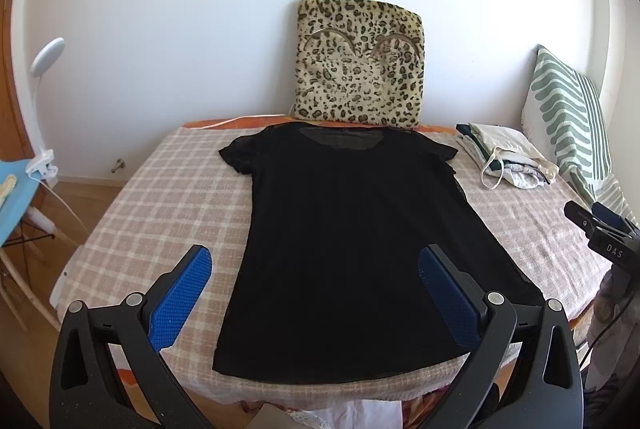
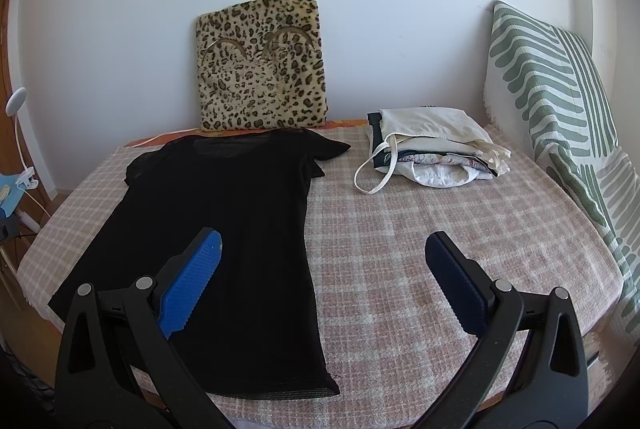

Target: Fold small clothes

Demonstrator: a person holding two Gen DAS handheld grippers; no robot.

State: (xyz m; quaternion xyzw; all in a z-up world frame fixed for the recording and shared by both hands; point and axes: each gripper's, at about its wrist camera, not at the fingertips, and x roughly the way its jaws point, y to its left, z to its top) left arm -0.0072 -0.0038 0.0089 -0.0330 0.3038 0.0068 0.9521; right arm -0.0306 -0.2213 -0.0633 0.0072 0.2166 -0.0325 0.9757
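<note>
A black short-sleeved t-shirt [image 1: 352, 249] lies spread flat on the pink checked bed cover [image 1: 160, 189], neck toward the wall and hem toward me. It also shows in the right wrist view [image 2: 224, 229], left of centre. My left gripper [image 1: 316, 261] is open and empty, held above the shirt's lower half. My right gripper [image 2: 320, 249] is open and empty, above the shirt's right edge and the bare cover [image 2: 420, 221]. Part of the right gripper [image 1: 600, 233] shows at the right edge of the left wrist view.
A leopard-print cushion [image 1: 360, 65] leans on the wall behind the shirt. A pile of folded clothes with a cream tote bag [image 2: 432, 149] lies at the back right. A green-striped pillow [image 2: 560, 117] stands along the right side. A white clip lamp [image 1: 44, 101] is at the left.
</note>
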